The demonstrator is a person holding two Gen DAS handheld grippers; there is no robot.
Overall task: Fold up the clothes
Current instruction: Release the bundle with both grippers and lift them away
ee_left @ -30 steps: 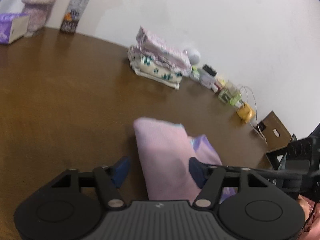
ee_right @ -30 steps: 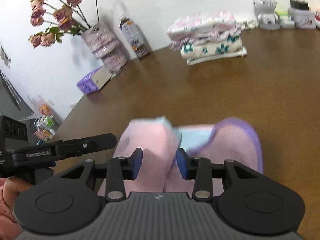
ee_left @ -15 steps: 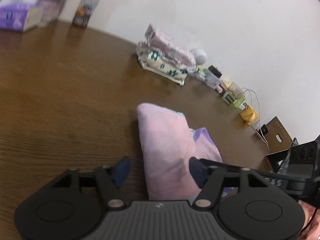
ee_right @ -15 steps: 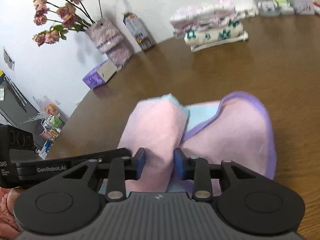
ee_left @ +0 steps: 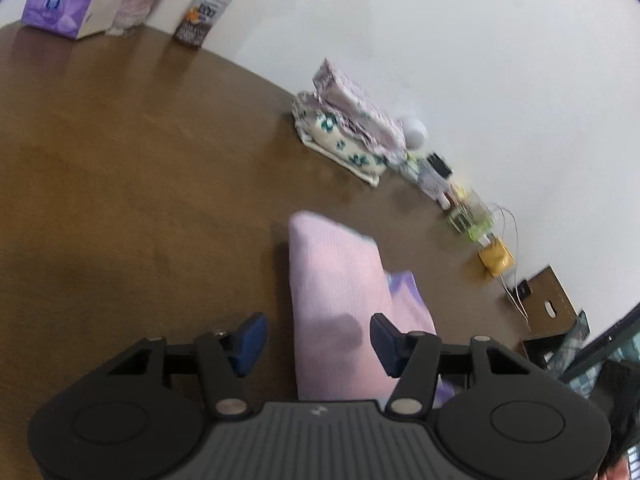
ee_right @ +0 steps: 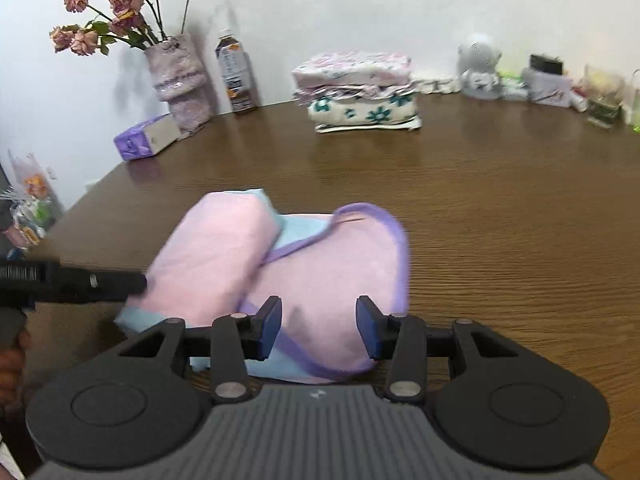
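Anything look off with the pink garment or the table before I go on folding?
Nothing spilled or damaged. The pink garment is unevenly folded: its left flap lies over the middle, with blue lining poking out at the edges. The folded stack behind looks tidy.

Home: wood table (ee_right: 500, 208), flower vase (ee_right: 176, 68), tissue box (ee_right: 146, 138), folded laundry (ee_right: 356, 92).

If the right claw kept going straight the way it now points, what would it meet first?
Most likely the pink garment with purple trim lying on the table. It sits right between and ahead of the right claw, whose jaws are opening and not pressing the cloth. How far off it lies is unclear.
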